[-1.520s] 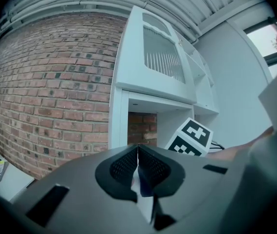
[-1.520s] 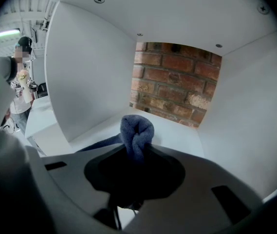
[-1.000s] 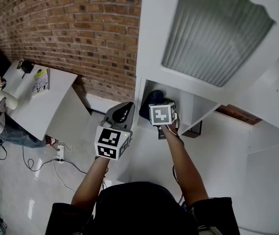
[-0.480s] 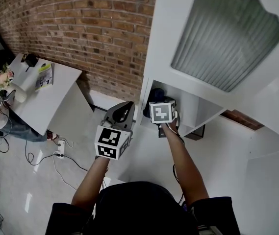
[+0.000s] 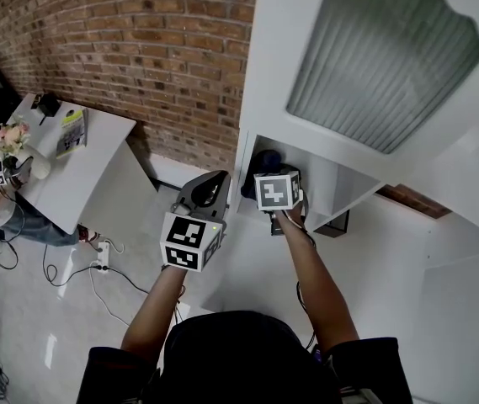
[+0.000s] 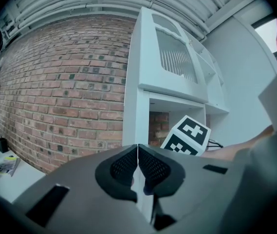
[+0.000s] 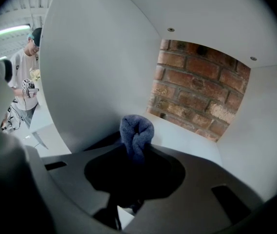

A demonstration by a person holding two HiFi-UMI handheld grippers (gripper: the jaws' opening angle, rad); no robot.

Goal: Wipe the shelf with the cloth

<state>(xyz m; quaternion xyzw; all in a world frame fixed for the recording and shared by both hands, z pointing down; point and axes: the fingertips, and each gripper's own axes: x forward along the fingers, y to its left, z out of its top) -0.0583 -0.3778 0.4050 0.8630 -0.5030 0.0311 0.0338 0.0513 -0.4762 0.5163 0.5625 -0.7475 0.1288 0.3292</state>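
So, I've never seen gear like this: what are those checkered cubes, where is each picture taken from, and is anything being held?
No robot here: a person holds a two-jaw gripper in each hand, and each marked cube is part of its gripper. One picture looks down from a camera on the person's head; the other two look along each gripper's jaws. The right gripper is shut on a blue-grey cloth, inside a white shelf with brick behind. The left gripper is shut, empty, outside the shelf unit.
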